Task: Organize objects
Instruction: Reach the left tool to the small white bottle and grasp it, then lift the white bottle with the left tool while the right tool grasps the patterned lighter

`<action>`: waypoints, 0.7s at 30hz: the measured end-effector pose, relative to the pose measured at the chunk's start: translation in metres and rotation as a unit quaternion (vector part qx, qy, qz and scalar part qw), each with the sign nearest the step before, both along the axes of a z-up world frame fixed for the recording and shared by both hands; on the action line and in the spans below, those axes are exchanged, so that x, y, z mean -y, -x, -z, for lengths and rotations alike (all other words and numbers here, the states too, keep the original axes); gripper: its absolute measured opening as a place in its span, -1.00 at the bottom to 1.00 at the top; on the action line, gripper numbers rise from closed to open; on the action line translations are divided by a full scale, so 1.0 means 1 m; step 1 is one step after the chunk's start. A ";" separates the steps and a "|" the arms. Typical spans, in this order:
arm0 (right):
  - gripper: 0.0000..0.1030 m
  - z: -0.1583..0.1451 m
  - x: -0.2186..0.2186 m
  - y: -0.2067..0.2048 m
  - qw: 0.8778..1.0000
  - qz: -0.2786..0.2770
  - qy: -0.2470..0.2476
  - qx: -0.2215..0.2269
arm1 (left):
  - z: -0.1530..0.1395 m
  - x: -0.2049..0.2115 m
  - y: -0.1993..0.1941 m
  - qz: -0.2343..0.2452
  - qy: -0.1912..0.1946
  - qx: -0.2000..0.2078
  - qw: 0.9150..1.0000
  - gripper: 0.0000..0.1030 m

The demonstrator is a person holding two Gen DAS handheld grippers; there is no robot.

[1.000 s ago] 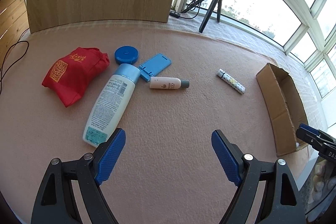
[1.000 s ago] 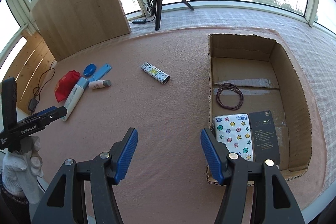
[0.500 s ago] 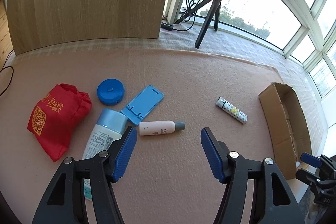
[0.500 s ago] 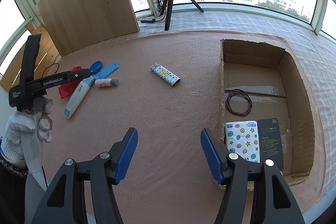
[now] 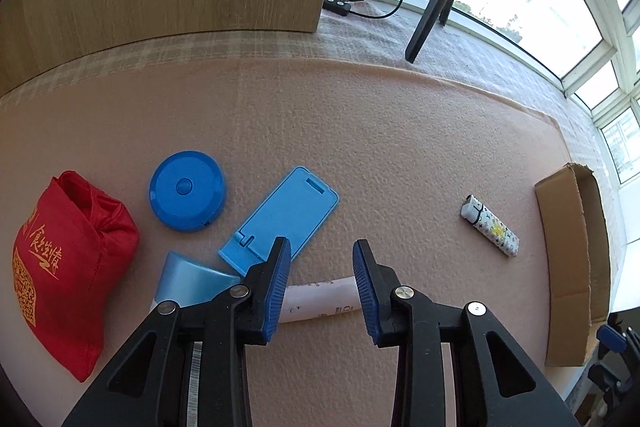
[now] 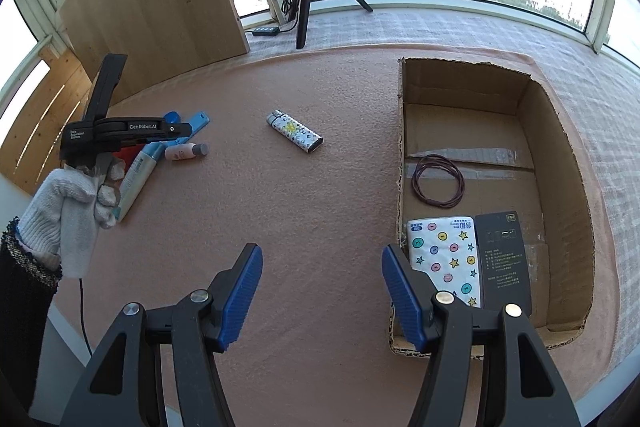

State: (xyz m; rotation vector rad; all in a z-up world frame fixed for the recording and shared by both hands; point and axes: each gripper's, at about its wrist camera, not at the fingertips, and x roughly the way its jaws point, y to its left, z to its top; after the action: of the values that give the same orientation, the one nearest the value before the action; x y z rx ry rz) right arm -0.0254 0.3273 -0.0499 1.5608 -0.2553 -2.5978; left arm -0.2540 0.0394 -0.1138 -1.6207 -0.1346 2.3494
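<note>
A wide pinkish-beige felt mat [image 6: 320, 211] covers the work surface beneath both hand-held grippers. To the right of the right gripper [image 6: 322, 287] lies the largest object, an open shallow brown cardboard box [image 6: 560, 163], its near corner just beside the right fingertip; inside it rest a dotted white tissue pack [image 6: 444, 255], a flat dark card [image 6: 506, 259] touching that pack, and a thin brown elastic loop [image 6: 438, 179] farther in. The right gripper hangs empty above bare mat, jaws spread wide. Far to its left, a white-gloved hand [image 6: 76, 203] holds the left gripper [image 5: 320, 279] low over a cluster of loose items. To that gripper's left lies a crumpled red fabric bag with gold print [image 5: 64, 267]; nearer, partly hidden under its left arm, a tall white lotion bottle with a pale blue cap [image 5: 192, 279]. Ahead are a flat light blue plastic phone stand [image 5: 288, 215] and, further left, a round blue tape measure [image 5: 186, 197]. Well to its right lies a white patterned lighter [image 5: 490, 231]. Smallest, a small pale pink bottle [image 5: 320, 297] lies crosswise directly between the half-open jaws, not yet clamped. Judging by this, the step in hand is picking up the pink bottle; the next move calls for squeezing the jaws shut across its body, then lifting and carrying it rightward to the box.
</note>
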 end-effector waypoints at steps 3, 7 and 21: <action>0.13 0.000 -0.001 0.004 1.000 0.000 0.004 -0.001 | 0.006 0.001 -0.001 0.005 0.002 0.012 1.000 -0.32; 0.13 -0.002 0.004 0.011 1.000 -0.007 0.004 -0.006 | 0.007 0.002 -0.001 0.008 -0.005 0.019 1.000 -0.32; 0.13 -0.005 0.021 0.054 0.999 -0.042 -0.002 -0.018 | -0.007 0.006 -0.042 0.021 -0.052 0.028 0.998 -0.32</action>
State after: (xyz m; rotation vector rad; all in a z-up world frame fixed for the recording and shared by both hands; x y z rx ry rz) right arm -0.0795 0.3062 -0.0451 1.4907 -0.1784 -2.5615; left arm -0.2122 0.0332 -0.1070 -1.6230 -0.2282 2.2278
